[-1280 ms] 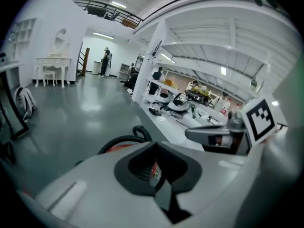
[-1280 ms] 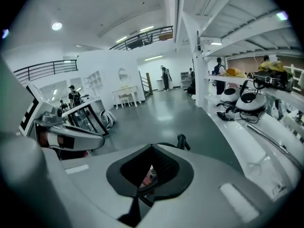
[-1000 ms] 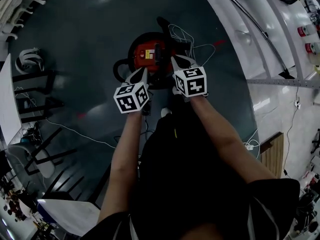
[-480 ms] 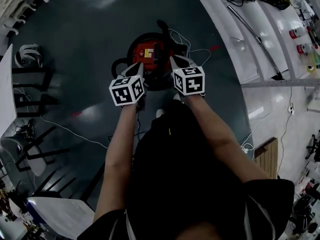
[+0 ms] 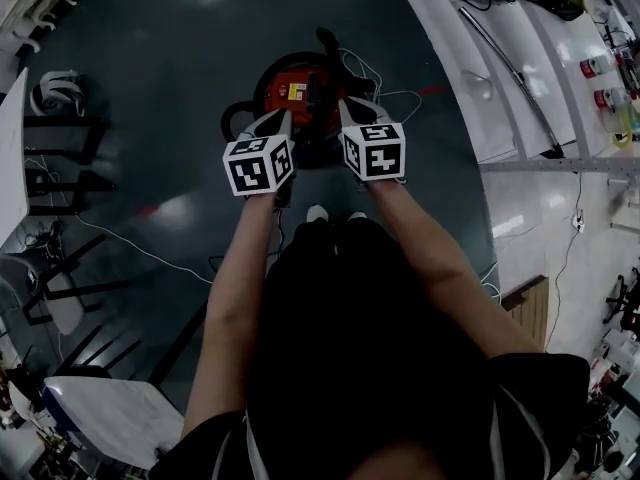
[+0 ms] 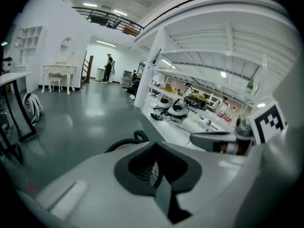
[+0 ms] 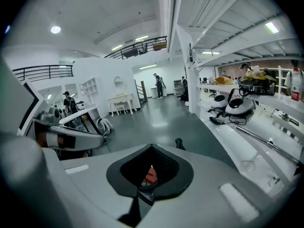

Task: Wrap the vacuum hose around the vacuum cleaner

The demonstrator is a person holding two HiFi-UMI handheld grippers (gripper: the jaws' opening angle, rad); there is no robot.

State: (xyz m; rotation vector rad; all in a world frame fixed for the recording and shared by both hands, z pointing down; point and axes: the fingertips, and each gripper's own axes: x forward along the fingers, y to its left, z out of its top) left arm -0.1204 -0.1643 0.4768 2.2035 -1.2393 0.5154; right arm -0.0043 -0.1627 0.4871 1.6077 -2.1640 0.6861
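**Change:** over the last second the left tool (image 5: 276, 120) has moved forward, level with the right tool (image 5: 345, 108). Both now hang side by side above the near edge of the vacuum cleaner (image 5: 298, 93), which has not shifted.

**Tool state:** on each tool the jaws are closed together and grip nothing. Only the red cleaner body shows through the opening behind them.

**Task item:** the vacuum hose (image 5: 232, 120) lies on the floor (image 5: 150, 68) as a black loop against the cleaner's left side. One end projects past the cleaner's far side. The tools hide whether the hose runs fully round the body.

**Judgement:** neither tool holds the hose. This hover fits either an approach before a pick-up or a withdrawal after release.
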